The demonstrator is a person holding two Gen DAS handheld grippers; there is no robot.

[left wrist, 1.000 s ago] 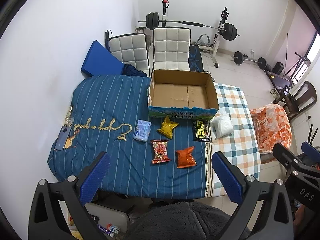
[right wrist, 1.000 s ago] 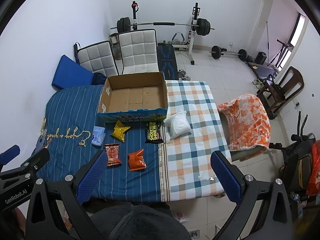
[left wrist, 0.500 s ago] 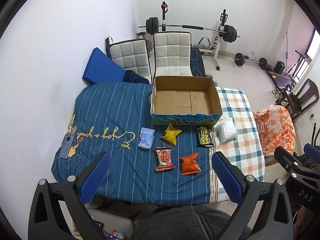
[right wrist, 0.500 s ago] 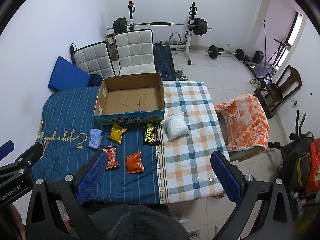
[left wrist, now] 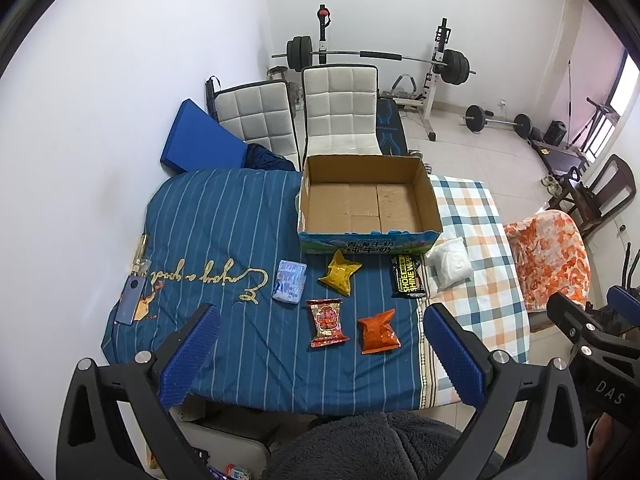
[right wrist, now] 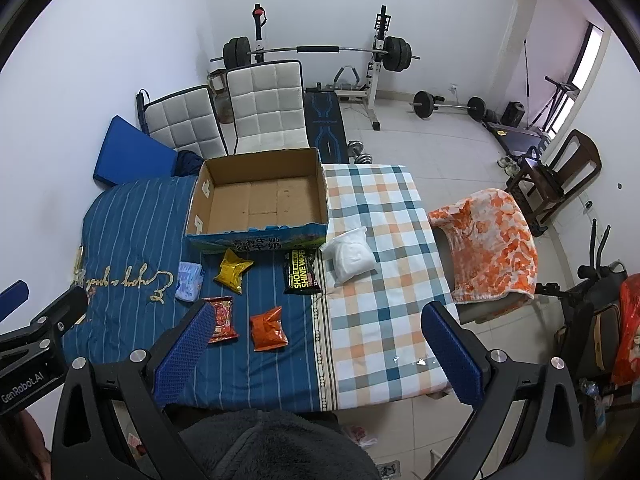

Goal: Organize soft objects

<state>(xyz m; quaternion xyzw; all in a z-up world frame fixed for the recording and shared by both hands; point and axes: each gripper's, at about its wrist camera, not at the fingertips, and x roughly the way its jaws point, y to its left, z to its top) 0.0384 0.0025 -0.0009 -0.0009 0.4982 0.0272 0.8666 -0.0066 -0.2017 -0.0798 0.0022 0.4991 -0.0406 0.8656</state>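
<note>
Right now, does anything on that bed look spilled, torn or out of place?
Nothing looks spilled or torn. Six soft packets, among them the white pouch and the orange packet, lie loose in front of the cardboard box, which holds nothing. A phone sits near the bed's edge.

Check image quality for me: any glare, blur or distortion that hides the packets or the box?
Left wrist view: even daylight, sharp; fisheye bends the edges, yet the cardboard box and orange packet read clearly. Right wrist view: equally sharp, bright window at far right, no glare on the shoe-wipes pack; the right gripper partly covers the red packet.
</note>
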